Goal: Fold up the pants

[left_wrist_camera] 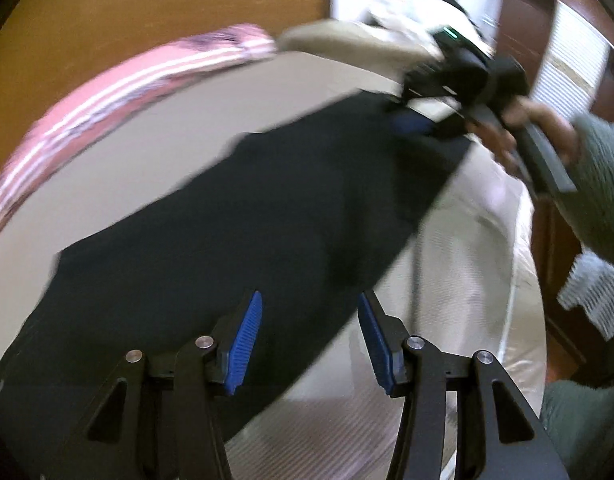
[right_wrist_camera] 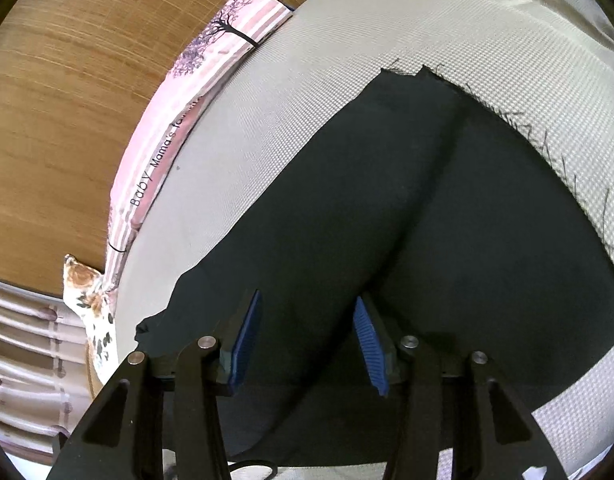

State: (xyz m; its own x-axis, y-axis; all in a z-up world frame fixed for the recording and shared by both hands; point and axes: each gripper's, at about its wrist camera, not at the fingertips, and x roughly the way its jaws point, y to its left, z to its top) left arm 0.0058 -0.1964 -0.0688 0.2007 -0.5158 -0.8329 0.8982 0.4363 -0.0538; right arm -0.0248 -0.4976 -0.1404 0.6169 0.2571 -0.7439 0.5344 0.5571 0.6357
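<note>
We note pink striped bumper (right_wrist_camera: pixel 175 128) along mattress (right_wrist_camera: pixel 291 92) left edge. Black pants (right_wrist_camera: pixel 387 208) lie flat mid-mattress, bare fabric around them. Left gripper (left_wrist_camera: pixel 309 340) jaws apart above pants. Right gripper (right_wrist_camera: pixel 307 340) jaws apart, nothing clamped.

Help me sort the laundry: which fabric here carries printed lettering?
The pink striped cloth along the cover's edge, printed "Baby Mama's"; the black pants and the white textured cover show no words.
</note>
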